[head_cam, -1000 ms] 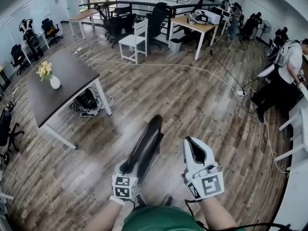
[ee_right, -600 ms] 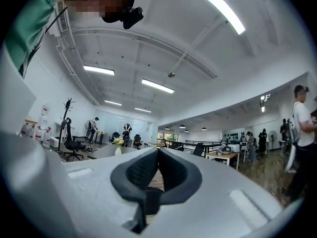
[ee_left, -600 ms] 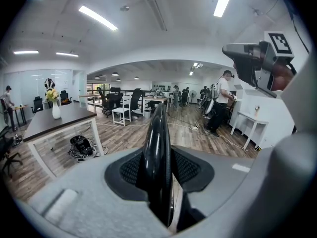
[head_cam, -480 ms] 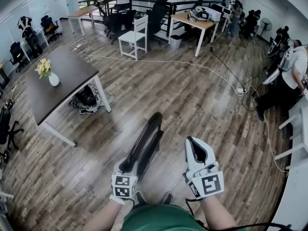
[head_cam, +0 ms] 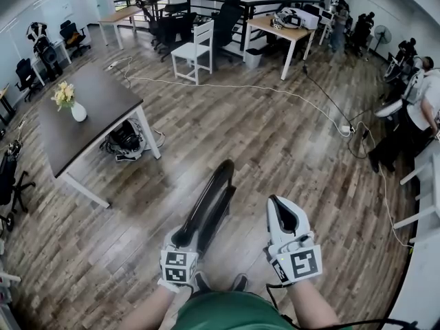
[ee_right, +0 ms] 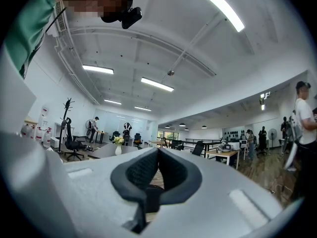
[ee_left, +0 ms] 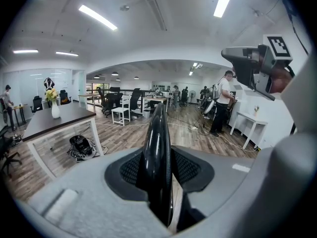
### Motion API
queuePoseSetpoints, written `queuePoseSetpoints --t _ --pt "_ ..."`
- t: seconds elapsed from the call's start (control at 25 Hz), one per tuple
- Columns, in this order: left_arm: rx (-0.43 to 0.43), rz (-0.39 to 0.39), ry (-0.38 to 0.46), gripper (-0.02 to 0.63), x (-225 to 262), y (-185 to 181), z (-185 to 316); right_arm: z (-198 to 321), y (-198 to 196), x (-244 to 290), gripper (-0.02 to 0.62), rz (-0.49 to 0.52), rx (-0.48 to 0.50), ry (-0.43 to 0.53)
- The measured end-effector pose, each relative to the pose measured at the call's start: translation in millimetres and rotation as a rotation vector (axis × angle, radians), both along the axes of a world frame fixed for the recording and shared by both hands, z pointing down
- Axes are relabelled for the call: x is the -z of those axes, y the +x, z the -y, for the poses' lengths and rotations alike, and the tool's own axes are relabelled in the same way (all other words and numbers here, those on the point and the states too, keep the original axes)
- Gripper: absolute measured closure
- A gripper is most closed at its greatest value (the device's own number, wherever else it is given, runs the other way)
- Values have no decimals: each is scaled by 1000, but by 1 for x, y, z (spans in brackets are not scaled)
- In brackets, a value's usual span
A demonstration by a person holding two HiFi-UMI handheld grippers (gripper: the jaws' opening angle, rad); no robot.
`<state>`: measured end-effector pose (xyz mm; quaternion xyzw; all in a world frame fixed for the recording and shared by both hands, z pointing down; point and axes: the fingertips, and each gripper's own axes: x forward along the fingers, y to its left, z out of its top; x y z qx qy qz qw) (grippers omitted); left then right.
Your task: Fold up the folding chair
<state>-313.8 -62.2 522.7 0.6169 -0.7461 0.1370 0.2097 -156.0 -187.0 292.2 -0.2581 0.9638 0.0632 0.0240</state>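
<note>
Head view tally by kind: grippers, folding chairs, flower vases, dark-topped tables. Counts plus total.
grippers: 2 (left gripper, right gripper)
folding chair: 1
flower vase: 1
dark-topped table: 1
total: 5

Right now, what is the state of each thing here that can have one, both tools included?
folding chair: folded flat, gripped at one end.
left tool: shut on the folding chair.
right tool: shut, empty.
vase: upright on the dark table.
white chair: standing on its legs.
</note>
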Motion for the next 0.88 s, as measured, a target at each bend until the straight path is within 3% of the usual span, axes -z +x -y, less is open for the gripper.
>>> queuePoseSetpoints --t 0.88 --pt "6 10 5 466 -1 -3 2 10 -3 -3 592 2 -8 -2"
